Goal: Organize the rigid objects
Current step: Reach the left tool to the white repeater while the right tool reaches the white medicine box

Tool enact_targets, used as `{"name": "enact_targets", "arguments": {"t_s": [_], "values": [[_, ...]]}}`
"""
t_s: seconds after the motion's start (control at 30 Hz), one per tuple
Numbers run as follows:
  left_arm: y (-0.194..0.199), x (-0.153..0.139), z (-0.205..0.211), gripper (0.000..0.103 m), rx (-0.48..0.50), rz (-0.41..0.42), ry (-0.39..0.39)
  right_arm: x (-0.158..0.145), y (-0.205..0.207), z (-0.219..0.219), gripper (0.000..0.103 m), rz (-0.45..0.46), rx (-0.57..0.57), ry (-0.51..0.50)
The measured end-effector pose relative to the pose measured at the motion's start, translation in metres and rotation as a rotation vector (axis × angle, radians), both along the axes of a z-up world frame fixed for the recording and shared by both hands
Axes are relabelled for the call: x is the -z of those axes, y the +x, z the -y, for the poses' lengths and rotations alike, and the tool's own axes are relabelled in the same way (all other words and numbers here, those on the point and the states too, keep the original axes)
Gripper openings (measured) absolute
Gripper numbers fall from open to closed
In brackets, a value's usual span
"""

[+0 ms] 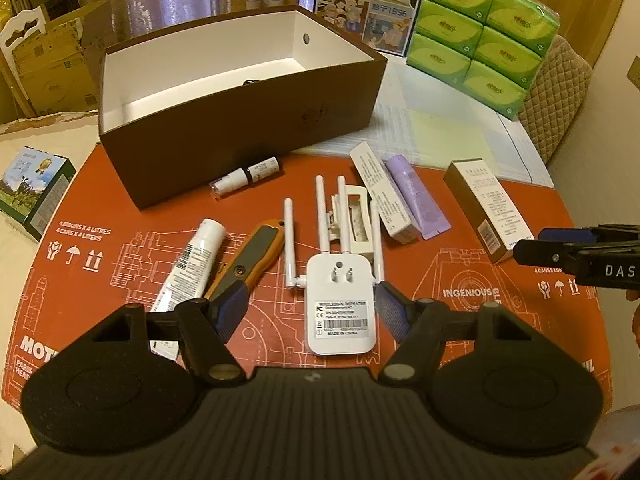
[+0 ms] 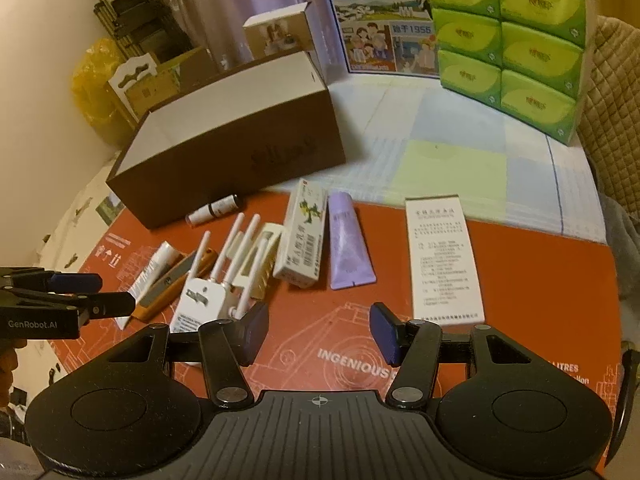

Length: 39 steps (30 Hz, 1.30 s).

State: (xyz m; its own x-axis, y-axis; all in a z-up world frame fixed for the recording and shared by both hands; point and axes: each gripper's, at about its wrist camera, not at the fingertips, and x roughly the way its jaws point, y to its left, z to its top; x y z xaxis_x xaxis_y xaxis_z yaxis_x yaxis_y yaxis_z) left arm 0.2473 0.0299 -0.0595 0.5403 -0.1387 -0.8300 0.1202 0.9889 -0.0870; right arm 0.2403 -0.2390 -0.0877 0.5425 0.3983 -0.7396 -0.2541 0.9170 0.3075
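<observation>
- Risk, snagging: the wireless repeater lies face-down on the table, its four thin antennas reaching out over a white hair clip. Lifted by the body, the antennas could hook the clip and drag it along.
- Risk, slipping: the repeater's casing is smooth and rounded. A pinch at its near end may let the antenna end tip down.
- Risk, crowding: an orange utility knife and a white tube lie just beside the repeater on the left. A pad coming down off-line would nudge the knife.
- Risk, the drop: the brown box stands open behind the row and seems nearly empty. Its near wall is tall, so a low carry could strike the rim.
- Left claw: jaws spread wide on either side of the repeater's body, touching nothing that I can see, level and pointing towards the box.
- Right claw: jaws wide, holding nothing, hovering over bare table near a tall printed carton, with a purple tube ahead.
- Other goods untouched: small bottle against the box, slim carton beside the purple tube.
</observation>
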Motion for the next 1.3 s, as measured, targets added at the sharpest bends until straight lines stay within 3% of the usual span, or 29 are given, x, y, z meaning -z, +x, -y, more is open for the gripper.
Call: {"name": "enact_targets", "arguments": {"t_s": [0.5, 1.0, 1.07, 1.2, 1.3], "values": [[0.008, 0.034, 0.026, 0.068, 0.035, -0.052, 0.004, 0.013, -0.005, 0.021, 0.053, -0.033, 0.055, -0.013], [0.034, 0.077, 0.043, 0.068, 0.054, -0.091, 0.079, 0.028, -0.004, 0.051, 0.053, -0.070, 0.144, -0.041], [0.036, 0.080, 0.044, 0.067, 0.050, -0.094, 0.084, 0.029, -0.003, 0.054, 0.053, -0.072, 0.150, -0.048], [0.041, 0.085, 0.044, 0.052, 0.042, -0.097, 0.084, 0.032, 0.001, 0.058, 0.053, -0.071, 0.154, -0.064], [0.041, 0.086, 0.043, 0.052, 0.035, -0.090, 0.074, 0.034, 0.007, 0.062, 0.053, -0.070, 0.161, -0.077]]}}
